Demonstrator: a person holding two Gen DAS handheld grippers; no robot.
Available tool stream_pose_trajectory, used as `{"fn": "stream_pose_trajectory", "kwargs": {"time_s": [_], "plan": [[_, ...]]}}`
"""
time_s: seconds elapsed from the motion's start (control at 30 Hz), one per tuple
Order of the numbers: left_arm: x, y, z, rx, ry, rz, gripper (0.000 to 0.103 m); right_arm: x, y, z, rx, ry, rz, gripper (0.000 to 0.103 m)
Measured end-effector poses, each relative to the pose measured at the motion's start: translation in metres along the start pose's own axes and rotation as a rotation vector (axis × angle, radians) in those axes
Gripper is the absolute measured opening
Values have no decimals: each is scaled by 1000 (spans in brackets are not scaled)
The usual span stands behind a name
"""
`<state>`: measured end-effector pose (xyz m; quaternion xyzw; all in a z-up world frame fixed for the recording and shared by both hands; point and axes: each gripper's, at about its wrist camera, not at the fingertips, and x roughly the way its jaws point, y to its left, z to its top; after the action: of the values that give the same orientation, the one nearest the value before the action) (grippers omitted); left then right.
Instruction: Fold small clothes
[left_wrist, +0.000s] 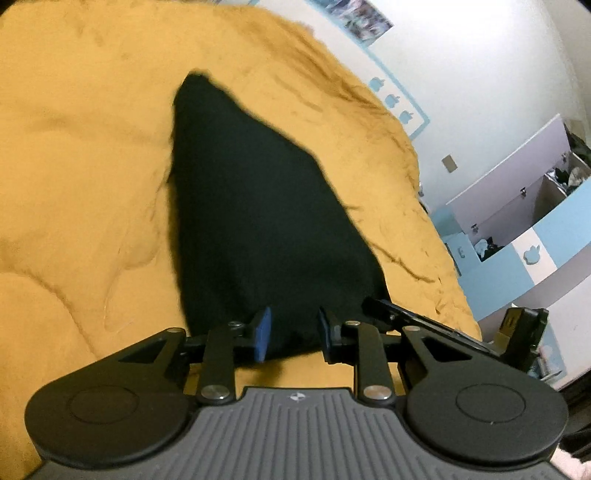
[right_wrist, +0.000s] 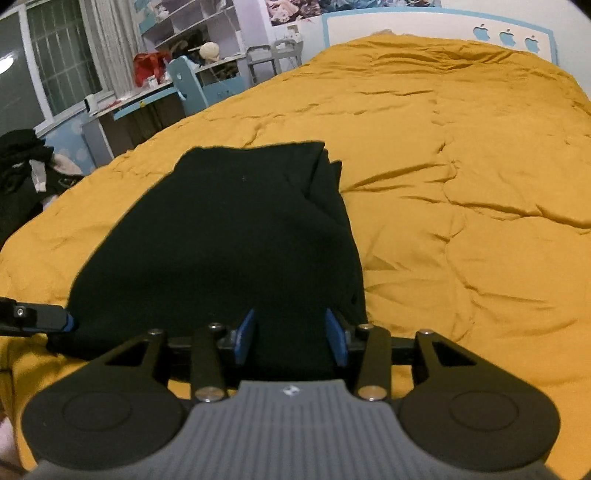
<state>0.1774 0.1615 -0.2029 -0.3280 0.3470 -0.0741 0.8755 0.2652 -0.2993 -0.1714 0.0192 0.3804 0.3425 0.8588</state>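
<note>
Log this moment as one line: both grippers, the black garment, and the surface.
left gripper: around garment edge, grip unclear | right gripper: open over near edge | black garment: partly folded, flat | yellow quilt: underneath

**Black garment spread on the mustard quilt**

One small black garment (right_wrist: 221, 236), plain and dark, with no print or seam detail discernible. Lying across a mustard-yellow quilt (right_wrist: 461, 184), mostly flat, near edge toward both cameras. Far right edge bunched into several stacked folds and creases. Seen from the left wrist view as a long tapering shape (left_wrist: 251, 206) narrowing to a far corner. Surface smooth, slightly humped in the middle.
</note>
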Motion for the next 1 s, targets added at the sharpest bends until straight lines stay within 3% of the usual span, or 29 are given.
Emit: {"fn": "stream_pose_trajectory", "kwargs": {"time_s": [0.1,0.37,0.57,0.73,1.0], "plan": [[-2,-13,2,18,-6,14,37,-12,12,1,22,-10,0,51],[22,-9,-8,13,40,103,38,-6,24,-22,5,23,-56,53],[14,-24,-7,18,38,138,39,-22,28,-12,46,26,-92,59],[-11,-55,-9,81,7,207,58,-61,40,1,114,5,-141,65],[-64,-107,-27,135,-62,327,79,-132,80,0,90,-40,-209,81]]}}
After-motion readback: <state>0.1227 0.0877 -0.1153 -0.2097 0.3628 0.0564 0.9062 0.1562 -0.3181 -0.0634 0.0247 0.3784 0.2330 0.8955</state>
